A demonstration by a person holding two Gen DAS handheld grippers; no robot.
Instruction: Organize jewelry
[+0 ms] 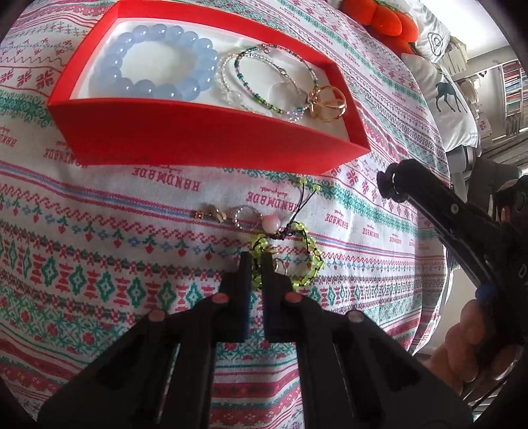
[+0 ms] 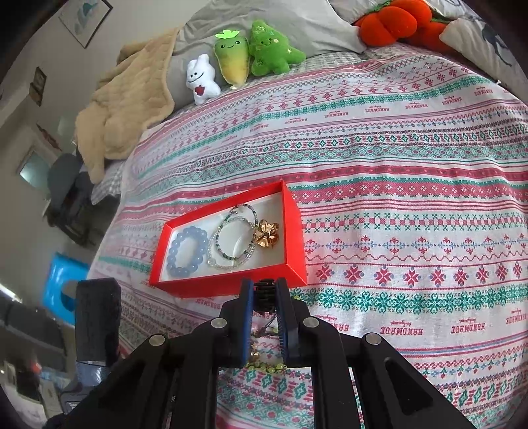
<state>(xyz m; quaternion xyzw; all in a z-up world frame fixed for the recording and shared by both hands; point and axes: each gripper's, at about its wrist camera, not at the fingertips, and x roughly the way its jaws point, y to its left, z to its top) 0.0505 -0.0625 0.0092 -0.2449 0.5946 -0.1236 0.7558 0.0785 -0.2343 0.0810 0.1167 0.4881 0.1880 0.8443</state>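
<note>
A red box (image 1: 204, 138) (image 2: 293, 231) on the patterned bedspread holds a blue bead bracelet (image 1: 155, 62) (image 2: 184, 254), thin beaded bracelets (image 1: 277, 79) (image 2: 234, 237) and gold rings (image 1: 328, 102) (image 2: 267, 232). In front of it lie a yellow-green bead bracelet (image 1: 310, 267), a pink-bead ring (image 1: 257, 219) and a small gold piece (image 1: 209, 213). My left gripper (image 1: 255, 260) is nearly closed around the near side of the yellow-green bracelet. My right gripper (image 2: 264, 290) is shut on a dark ribbed hair tie (image 2: 265, 297), just in front of the box; it also shows in the left wrist view (image 1: 389, 186).
Plush toys (image 2: 247, 59) and a beige blanket (image 2: 128, 99) lie at the far end of the bed. Orange plush (image 2: 392, 19) and pillows (image 1: 452, 99) sit at the far right. The bed edge drops off at left in the right wrist view.
</note>
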